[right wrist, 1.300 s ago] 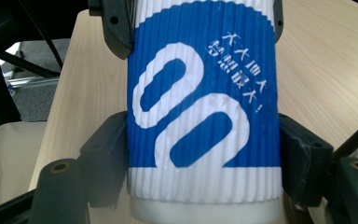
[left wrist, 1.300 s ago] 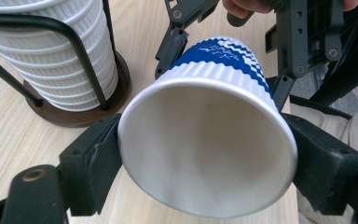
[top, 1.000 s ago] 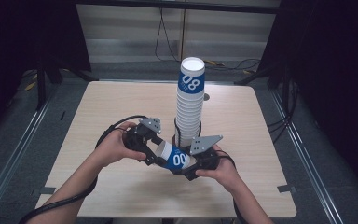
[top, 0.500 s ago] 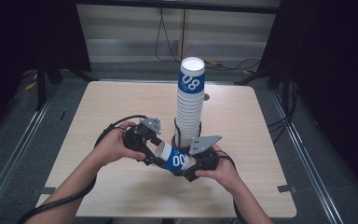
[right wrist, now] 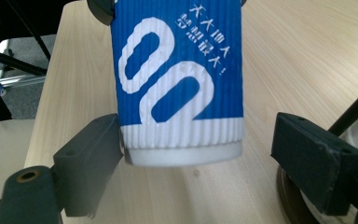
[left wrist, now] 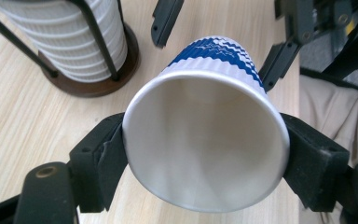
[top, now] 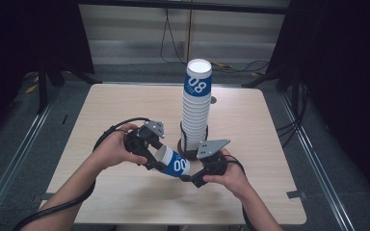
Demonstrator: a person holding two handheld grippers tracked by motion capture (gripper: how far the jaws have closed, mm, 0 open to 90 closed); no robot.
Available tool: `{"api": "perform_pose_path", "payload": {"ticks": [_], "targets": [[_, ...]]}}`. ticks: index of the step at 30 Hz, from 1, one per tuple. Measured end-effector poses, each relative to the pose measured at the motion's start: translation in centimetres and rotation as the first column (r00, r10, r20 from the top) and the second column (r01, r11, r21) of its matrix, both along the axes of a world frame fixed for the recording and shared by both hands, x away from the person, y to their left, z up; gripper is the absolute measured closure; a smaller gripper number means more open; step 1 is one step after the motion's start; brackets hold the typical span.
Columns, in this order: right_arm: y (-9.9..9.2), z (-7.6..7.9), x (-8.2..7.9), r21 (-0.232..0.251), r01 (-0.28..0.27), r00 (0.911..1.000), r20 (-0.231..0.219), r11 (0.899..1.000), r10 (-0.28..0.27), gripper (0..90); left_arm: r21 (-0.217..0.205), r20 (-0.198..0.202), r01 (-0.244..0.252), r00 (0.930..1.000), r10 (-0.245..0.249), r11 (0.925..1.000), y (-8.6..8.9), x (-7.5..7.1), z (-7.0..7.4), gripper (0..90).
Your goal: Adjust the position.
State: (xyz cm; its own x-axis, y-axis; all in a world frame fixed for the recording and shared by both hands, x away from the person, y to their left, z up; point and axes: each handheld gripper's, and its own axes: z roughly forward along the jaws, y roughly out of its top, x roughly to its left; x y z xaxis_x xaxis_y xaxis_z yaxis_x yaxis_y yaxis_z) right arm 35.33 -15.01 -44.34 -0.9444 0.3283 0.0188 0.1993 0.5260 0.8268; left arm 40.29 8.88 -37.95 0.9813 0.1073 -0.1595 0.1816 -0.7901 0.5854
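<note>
Blue and white ribbed paper makes the cup [top: 172, 163] that we hold on its side, low above the table, just at 7 o'clock from the stack of cups [top: 196, 113] in its wire holder [top: 189, 144]. Our left gripper [top: 155, 161] is clamped on the cup near its open rim, one pad on each side of the wall. Our right gripper [top: 189, 177] has just been opening its jaws; the base of the cup sits between them, one pad is close to the wall or touching it and the other stands clearly apart, so this gripper holds nothing.

We judge that the cup now hangs on the left grip alone. The paper wall is thin near the rim, so a hard squeeze may crush it into an oval, and a soft one may let the cup slide out or turn down at the base. If the right gripper pulls away carelessly, its near pad may catch the base and twist the cup. The holder is close at 1 o'clock, and a wide swing may knock the tall stack.

Our surface is a pale wooden table [top: 270, 125]. Around it we see a grey floor [top: 19, 139], dark curtains [top: 24, 33] and cables [top: 173, 33] at 12 o'clock.
</note>
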Motion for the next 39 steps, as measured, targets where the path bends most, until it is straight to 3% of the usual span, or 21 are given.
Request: {"api": "perform_pose_path", "payload": {"ticks": [24, 31, 39], "targets": [[-0.39, -0.04, -0.03, -0.008, 0.013, 0.9999, -0.008, 1.0, -0.013, 15.2, 0.123, 0.013, 0.002, 0.9999, -0.004, 0.9924, 0.21, 0.28, -0.33, 22.1], [-0.26, -0.4, -0.03, -0.01, 0.011, 0.9998, -0.016, 1.0, -0.011, 16.4, 0.193, 0.023, -0.004, 0.9997, -0.001, 0.9812, 0.21, 0.27, -0.6, 21.8], [0.32, -0.96, -0.1, -0.01, -0.001, 0.9999, -0.014, 1.0, 0.001, 21.6, 0.225, 0.031, -0.002, 0.9995, -0.005, 0.9743, -0.01, 0.22, -0.84, 21.8]]}}
